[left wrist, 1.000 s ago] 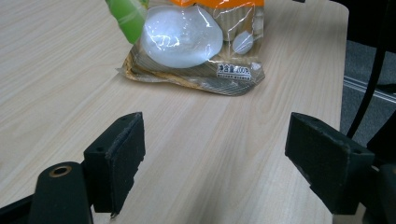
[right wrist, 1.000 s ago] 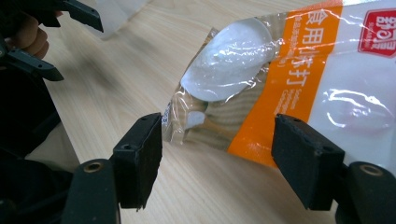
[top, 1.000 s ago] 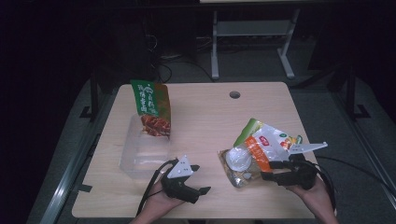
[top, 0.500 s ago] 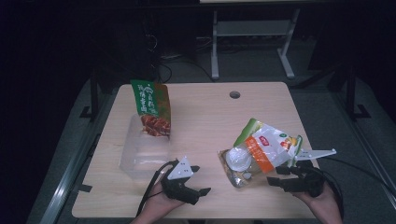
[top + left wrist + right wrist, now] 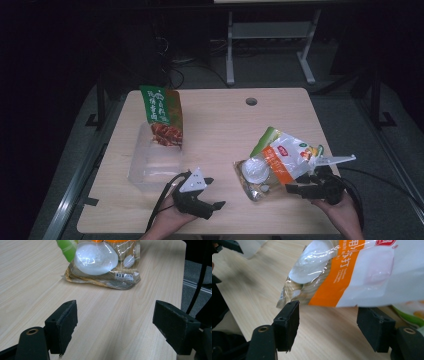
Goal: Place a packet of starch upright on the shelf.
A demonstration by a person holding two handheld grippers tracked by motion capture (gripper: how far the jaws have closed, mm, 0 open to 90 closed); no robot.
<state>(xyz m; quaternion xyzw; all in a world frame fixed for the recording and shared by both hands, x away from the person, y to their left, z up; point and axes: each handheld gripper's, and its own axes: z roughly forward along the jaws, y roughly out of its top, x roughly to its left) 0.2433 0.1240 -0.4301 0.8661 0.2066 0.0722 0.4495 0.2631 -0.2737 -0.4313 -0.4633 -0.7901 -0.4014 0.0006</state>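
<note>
Here, wooden table [image 5: 220,125] carries everything within reach of both tongs. Clear plastic tray [image 5: 152,162], just beyond the left tongs [image 5: 209,192], appears empty; a green-and-red snack bag [image 5: 162,115] leans upright at its far end, probably staged for packing. Orange-and-white snack pouch [image 5: 280,160] lies between the two tongs, just ahead of the right tongs [image 5: 328,327], its edge hanging above the gap; pale round pieces show through the film. Both tongs stand wide apart, gripping nothing. Likely a pick-up approach.

Black two-jaw tools [image 5: 214,192], grey three-cornered plates, trailing black cables
</note>
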